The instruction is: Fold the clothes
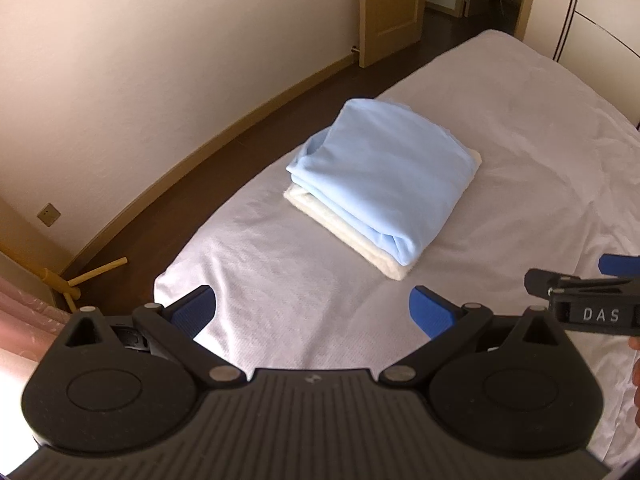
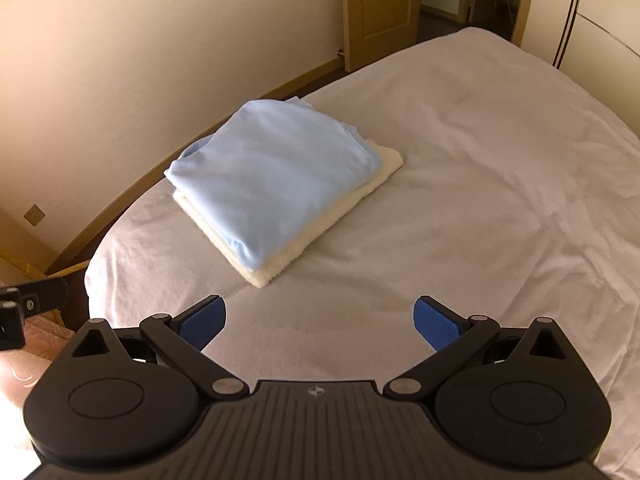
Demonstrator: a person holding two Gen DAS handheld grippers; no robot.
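Both claws are spread wide and hold nothing: left gripper (image 1: pixel 313 312), right gripper (image 2: pixel 320 322). Ahead of them, well apart, a folded blue garment (image 1: pixel 374 176) lies stacked on a folded cream towel (image 1: pixel 352 236) on the white bed (image 1: pixel 520 152).

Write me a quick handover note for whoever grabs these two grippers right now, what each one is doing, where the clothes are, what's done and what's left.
Left gripper: open, empty, held above the near part of the bed.
Right gripper: open, empty, beside the left one, also short of the pile.
Clothes: a light blue garment lies folded on top of a folded cream garment, stacked near the bed's left edge; neither gripper touches them.
Done: both visible pieces are folded and stacked.
Left: no unfolded clothing shows in either view. The blue piece's layers look slightly loose at the left side, so perhaps tidy that; otherwise check outside the views for more.
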